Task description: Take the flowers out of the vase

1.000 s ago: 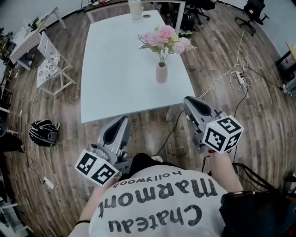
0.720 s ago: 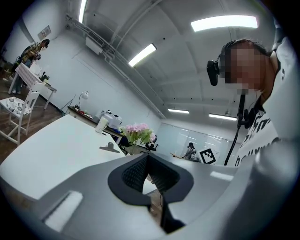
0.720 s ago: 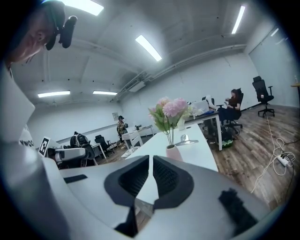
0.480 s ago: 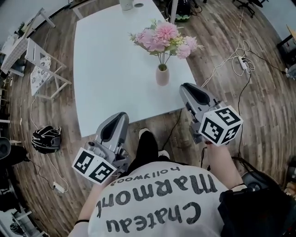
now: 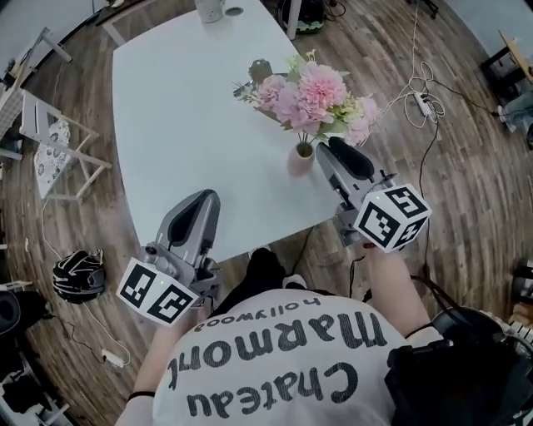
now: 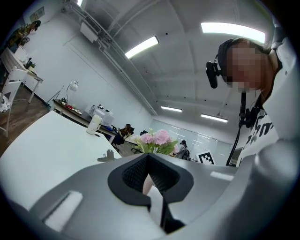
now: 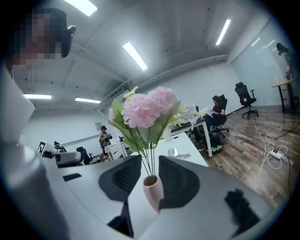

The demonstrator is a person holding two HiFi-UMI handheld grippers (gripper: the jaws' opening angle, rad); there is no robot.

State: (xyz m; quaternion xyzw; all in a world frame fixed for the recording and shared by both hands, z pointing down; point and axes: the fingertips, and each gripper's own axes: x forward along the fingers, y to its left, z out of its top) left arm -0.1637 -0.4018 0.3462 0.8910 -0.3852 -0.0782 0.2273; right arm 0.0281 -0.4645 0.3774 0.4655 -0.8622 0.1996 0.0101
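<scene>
Shirt [image 5: 283, 366] print reads "Chateau Marmont Hollywood" (upside down in the head view). I find no other legible text; the cube [image 5: 391, 218] carries square markers only.

Flowers [image 5: 312, 91] sit in the vase [image 5: 301, 160], upright near the table [image 5: 166, 125]'s near right edge.

Right gripper [image 7: 150, 164]: jaws opening, wide, with the vase between them. I cannot tell whether a pad touches it.

Left gripper [image 6: 150, 174]: narrow gap with nothing in it, at the table's near edge, well apart from the vase.

A small metal object [image 5: 261, 69] behind the flowers is too small to identify. A cup [image 5: 210, 8] is cut off at the frame top.
</scene>
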